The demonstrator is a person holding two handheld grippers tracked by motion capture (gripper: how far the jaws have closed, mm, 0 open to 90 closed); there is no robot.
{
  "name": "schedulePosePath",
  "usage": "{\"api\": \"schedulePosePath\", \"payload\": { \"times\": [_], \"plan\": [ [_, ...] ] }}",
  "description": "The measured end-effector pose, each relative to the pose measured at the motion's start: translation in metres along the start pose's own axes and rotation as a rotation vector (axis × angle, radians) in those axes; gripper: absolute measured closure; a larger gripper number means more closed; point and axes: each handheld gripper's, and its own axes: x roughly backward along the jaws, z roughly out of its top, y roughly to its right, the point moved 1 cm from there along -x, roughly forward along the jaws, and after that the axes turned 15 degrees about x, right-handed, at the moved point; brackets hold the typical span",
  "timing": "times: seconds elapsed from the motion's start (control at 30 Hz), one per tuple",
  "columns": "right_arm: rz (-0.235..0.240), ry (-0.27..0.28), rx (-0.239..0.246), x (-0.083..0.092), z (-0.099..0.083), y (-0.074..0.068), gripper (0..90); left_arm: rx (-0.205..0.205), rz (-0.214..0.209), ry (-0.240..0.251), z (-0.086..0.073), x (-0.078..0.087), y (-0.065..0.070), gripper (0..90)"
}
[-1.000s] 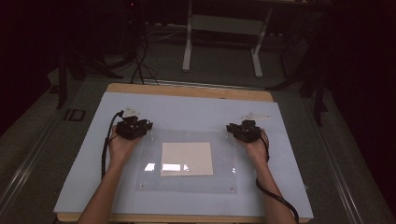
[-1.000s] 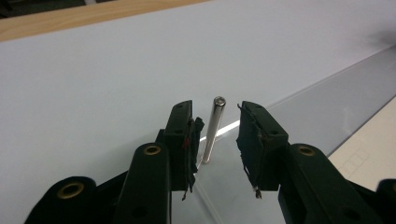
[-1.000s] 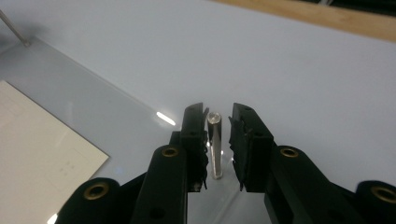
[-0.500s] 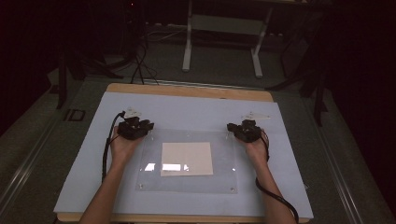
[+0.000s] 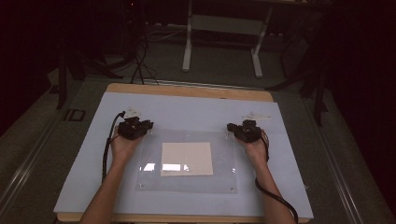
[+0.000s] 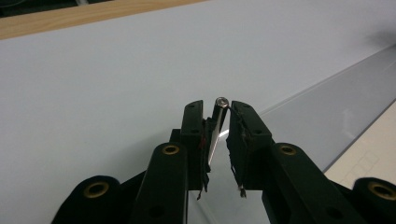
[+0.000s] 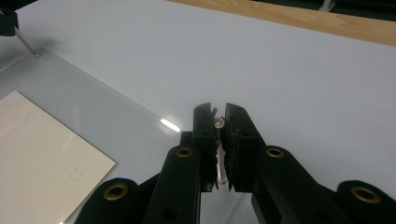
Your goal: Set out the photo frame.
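Note:
A clear plastic sheet (image 5: 154, 182) lies on the pale blue mat (image 5: 187, 109), with a white paper (image 5: 187, 158) under it. My left gripper (image 5: 148, 125) is at the sheet's far left corner. In the left gripper view its jaws (image 6: 217, 105) have just been closing and pinch a thin metal pin (image 6: 217, 122) with a round head. My right gripper (image 5: 231, 127) is at the far right corner. Its jaws (image 7: 217, 109) have closed within the last second and stand narrow, shut on a small shiny pin (image 7: 218, 124).
The wooden table edge (image 5: 187, 91) runs beyond the mat. In the right gripper view the sheet (image 7: 84, 93) and paper (image 7: 42, 149) stretch to the left, with the other gripper (image 7: 4, 23) far off. A table frame (image 5: 224, 28) and cables stand on the floor behind.
Both hands keep their places at the sheet's far corners. The jaws are too small in the high view to show any difference.

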Motion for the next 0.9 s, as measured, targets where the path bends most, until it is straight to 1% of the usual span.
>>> {"api": "schedulePosePath", "payload": {
  "times": [0.1,0.13,0.2,0.23,0.27,0.3,0.33,0.37,0.4,0.43,0.5,0.53,0.7,0.73,0.9],
  "plan": [
    [-0.007,0.011,0.014,0.000,-0.001,-0.001,83.5,0.007,0.007,0.002,-0.001,-0.004,-0.001,76.4],
    [-0.008,0.015,0.019,0.000,-0.002,-0.001,83.5,0.015,0.010,0.013,0.000,-0.004,-0.002,76.4],
    [-0.007,0.021,0.018,0.000,-0.003,-0.001,83.2,0.039,-0.012,0.034,0.001,-0.003,-0.002,77.0],
    [-0.009,0.022,0.021,0.000,-0.003,-0.001,83.2,0.038,-0.025,0.035,0.001,-0.003,-0.002,77.9],
    [-0.009,0.022,0.021,0.000,-0.003,-0.001,83.2,0.038,-0.025,0.035,0.001,-0.003,-0.002,80.1],
    [-0.014,0.021,0.024,0.000,-0.003,-0.002,83.2,0.038,-0.025,0.035,0.001,-0.003,-0.002,80.1],
    [-0.014,0.021,0.024,0.000,-0.003,-0.002,83.2,0.019,-0.028,0.028,0.000,-0.004,-0.002,80.1],
    [-0.024,0.029,0.025,-0.001,-0.004,-0.002,76.5,0.024,-0.035,0.027,0.000,-0.004,-0.003,83.3],
    [-0.031,0.027,0.020,-0.001,-0.004,-0.001,76.2,0.022,-0.039,0.031,-0.001,-0.004,-0.004,83.4],
    [-0.024,0.031,0.014,-0.001,-0.005,0.000,77.6,0.023,-0.040,0.030,0.000,-0.004,-0.004,83.5],
    [-0.018,0.039,0.010,-0.001,-0.006,0.000,77.6,0.023,-0.040,0.030,0.000,-0.004,-0.004,83.6],
    [-0.012,0.039,0.017,-0.002,-0.005,-0.002,82.6,0.026,-0.042,0.031,0.000,-0.004,-0.004,83.7],
    [-0.017,0.035,0.019,-0.003,-0.005,-0.002,82.6,0.036,-0.051,0.034,-0.001,-0.004,-0.005,83.5],
    [-0.025,0.036,0.020,-0.002,-0.006,-0.003,80.8,0.037,-0.052,0.034,-0.001,-0.004,-0.005,83.4],
    [-0.025,0.036,0.002,-0.005,-0.011,-0.004,83.0,0.041,-0.048,0.032,0.000,-0.004,-0.005,83.5]
  ]
}}
